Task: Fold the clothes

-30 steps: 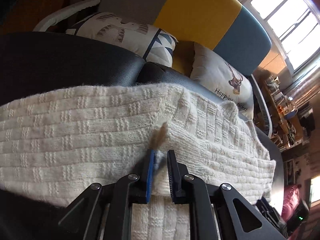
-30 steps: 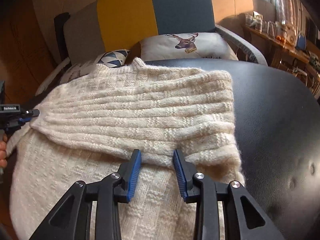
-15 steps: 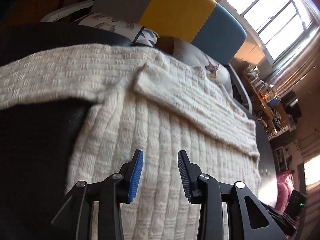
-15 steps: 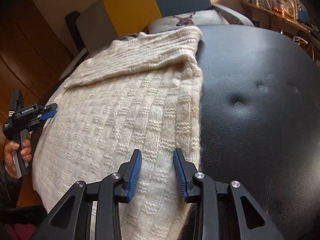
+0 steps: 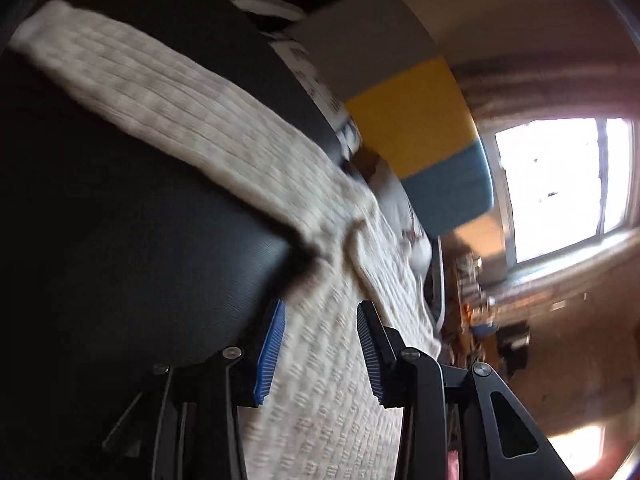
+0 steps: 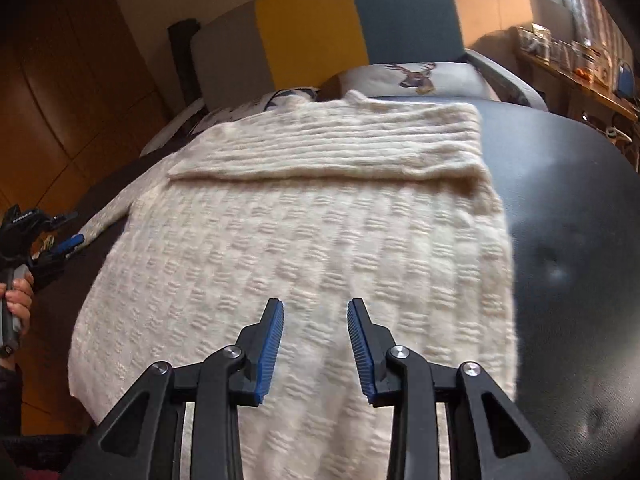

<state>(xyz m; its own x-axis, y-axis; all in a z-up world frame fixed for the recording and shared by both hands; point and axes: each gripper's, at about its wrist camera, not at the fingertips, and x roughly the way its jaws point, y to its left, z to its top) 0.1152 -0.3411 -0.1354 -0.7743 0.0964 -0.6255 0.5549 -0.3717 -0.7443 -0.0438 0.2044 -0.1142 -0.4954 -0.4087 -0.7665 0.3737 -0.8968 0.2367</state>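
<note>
A cream knit sweater (image 6: pixel 304 240) lies flat on a black padded surface (image 6: pixel 580 220). One sleeve (image 6: pixel 328 148) is folded across its chest. The other sleeve (image 5: pixel 160 100) stretches out straight to the left over the black surface. My right gripper (image 6: pixel 315 308) hovers open above the sweater's lower body, nothing between its fingers. My left gripper (image 5: pixel 321 308) is open too, over the sweater's left side below the outstretched sleeve; its view is blurred. In the right wrist view the left gripper (image 6: pixel 60 232) shows at the far left, held by a hand (image 6: pixel 18 296).
Behind the surface stands a chair with a grey, yellow and teal back (image 6: pixel 332 36) and a deer-print cushion (image 6: pixel 412 76). A wooden wall (image 6: pixel 60 80) is at the left. A shelf with small items (image 6: pixel 580 64) and a bright window (image 5: pixel 560 188) are at the right.
The left gripper let go of the folded sleeve, opened and swung back and leftward off the sweater. The right gripper pulled back toward the hem and stays open.
</note>
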